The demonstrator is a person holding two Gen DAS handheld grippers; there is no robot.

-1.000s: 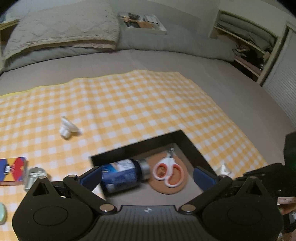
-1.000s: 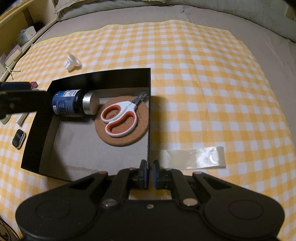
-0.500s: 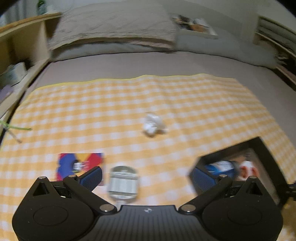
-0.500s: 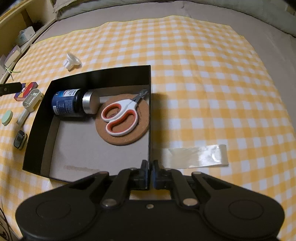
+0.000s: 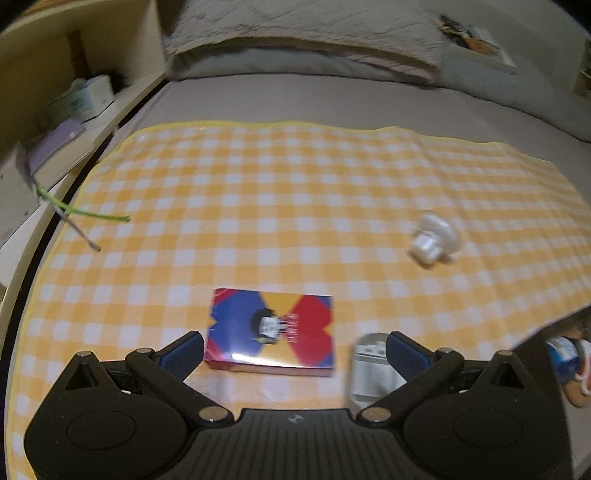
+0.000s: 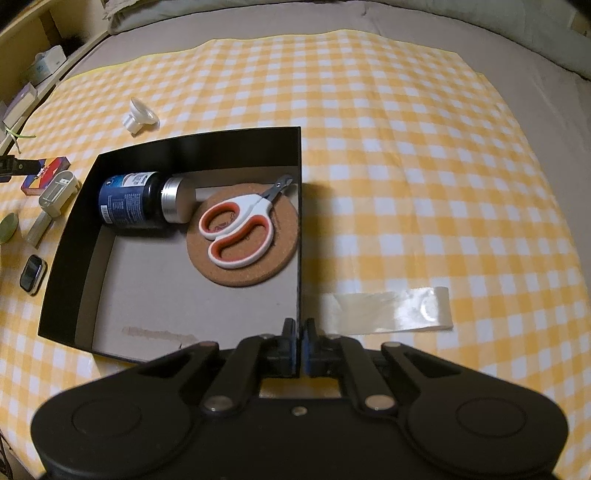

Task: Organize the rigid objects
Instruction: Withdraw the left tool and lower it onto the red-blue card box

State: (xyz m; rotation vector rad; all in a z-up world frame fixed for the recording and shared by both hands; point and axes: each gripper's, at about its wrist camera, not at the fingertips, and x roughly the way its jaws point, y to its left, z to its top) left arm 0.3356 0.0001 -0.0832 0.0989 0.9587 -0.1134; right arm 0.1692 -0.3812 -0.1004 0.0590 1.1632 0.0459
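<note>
A black box (image 6: pixel 173 155) on the yellow checked cloth holds a blue jar (image 6: pixel 129 203), white-and-orange scissors (image 6: pixel 236 229) and a cork coaster (image 6: pixel 251 273). My right gripper (image 6: pixel 299 332) is shut on the box's right wall at its near corner. My left gripper (image 5: pixel 295 347) is open and low over the cloth, with a red, blue and yellow card box (image 5: pixel 271 332) lying between its fingers, untouched. A pale plastic case (image 5: pixel 369 373) lies just by the right finger. A white suction cup (image 5: pixel 432 240) lies farther off to the right.
A strip of clear tape (image 6: pixel 384 310) lies on the cloth right of the box. Left of the box lie a green disc (image 6: pixel 7 229) and a small dark watch-like device (image 6: pixel 33 273). A shelf (image 5: pixel 74 122) with boxes runs along the left; pillows (image 5: pixel 295 33) lie behind.
My left gripper has swung left, away from the black box, and come down over the coloured card box. It stays open. The right gripper has kept still on the box wall.
</note>
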